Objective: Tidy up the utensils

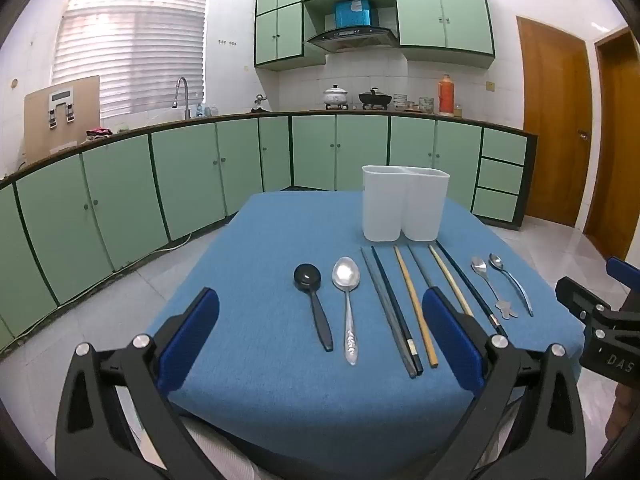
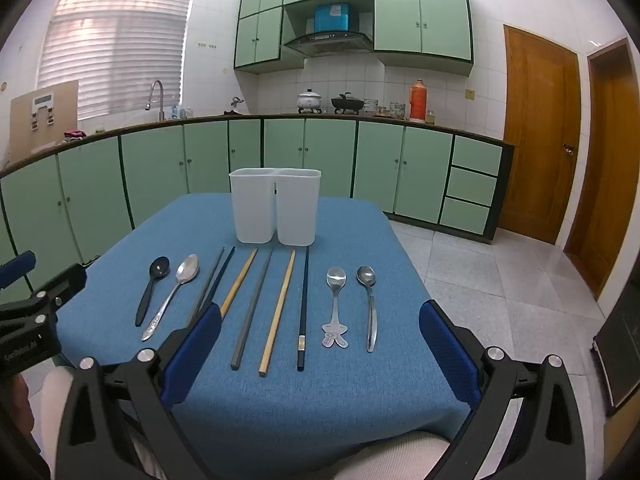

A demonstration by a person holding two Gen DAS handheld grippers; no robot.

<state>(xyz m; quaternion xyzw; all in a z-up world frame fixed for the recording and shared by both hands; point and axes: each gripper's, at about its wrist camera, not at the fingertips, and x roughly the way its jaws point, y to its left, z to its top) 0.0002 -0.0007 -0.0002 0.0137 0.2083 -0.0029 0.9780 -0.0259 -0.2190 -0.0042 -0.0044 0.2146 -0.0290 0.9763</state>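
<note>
While both hand-held grippers hover wide open and empty at the near edge of the blue counter [image 2: 360, 392], the utensils lie ahead in a row, handles toward the person, long axes running front-to-back toward the white two-compartment holder [image 2: 275, 205]. Left hand-held gripper [image 1: 320, 340] is nearer the black spoon [image 1: 313, 306] & big steel spoon [image 1: 347, 300]; right hand-held gripper [image 2: 320, 344] nearer the chopsticks [image 2: 278, 312] & two small spoons [image 2: 370, 304]. Holder's inside can't be seen; one chopstick's near end is hidden behind a blue pad.
</note>
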